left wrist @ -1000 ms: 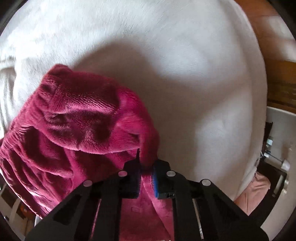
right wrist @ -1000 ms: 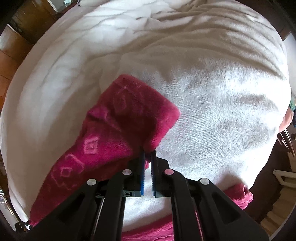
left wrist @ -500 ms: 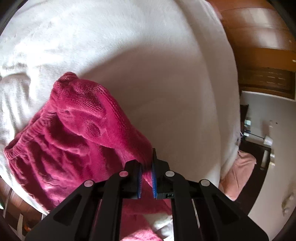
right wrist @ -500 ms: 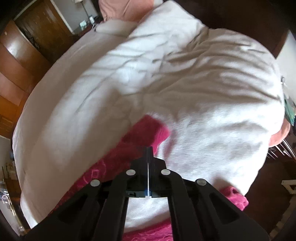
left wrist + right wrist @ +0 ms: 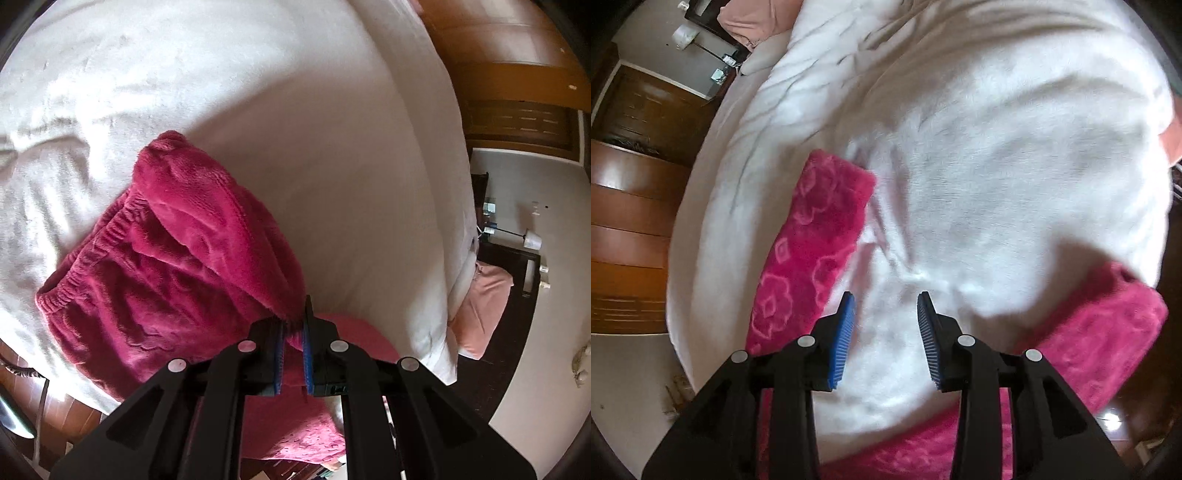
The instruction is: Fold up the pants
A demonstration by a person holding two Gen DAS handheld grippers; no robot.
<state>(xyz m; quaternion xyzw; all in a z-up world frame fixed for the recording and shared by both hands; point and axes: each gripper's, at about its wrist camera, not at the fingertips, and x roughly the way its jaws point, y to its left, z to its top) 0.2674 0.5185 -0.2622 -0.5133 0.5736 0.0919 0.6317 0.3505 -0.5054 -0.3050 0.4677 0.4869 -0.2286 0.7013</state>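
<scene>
Crimson fleece pants (image 5: 177,266) lie on a white bed cover (image 5: 295,129). In the left wrist view their gathered waistband shows at lower left, and my left gripper (image 5: 293,325) is shut on a fold of the fabric, lifting it. In the right wrist view a pant leg (image 5: 809,236) with a pale flower pattern lies flat to the left, and more of the pants (image 5: 1100,332) spreads at lower right. My right gripper (image 5: 886,302) hangs above the white cover, its jaws opening, nothing between the blue pads (image 5: 846,332).
A pink pillow (image 5: 484,302) rests at the bed's far end, also the pink pillow (image 5: 753,18) at top left of the right view. Wooden wardrobe doors (image 5: 631,206) and floor border the bed. A white lamp (image 5: 532,240) stands on a dark nightstand.
The right gripper let go of the pant leg's hem, which now lies flat, and its jaws spread apart. The left gripper rose and pulled back, still gripping the fabric fold.
</scene>
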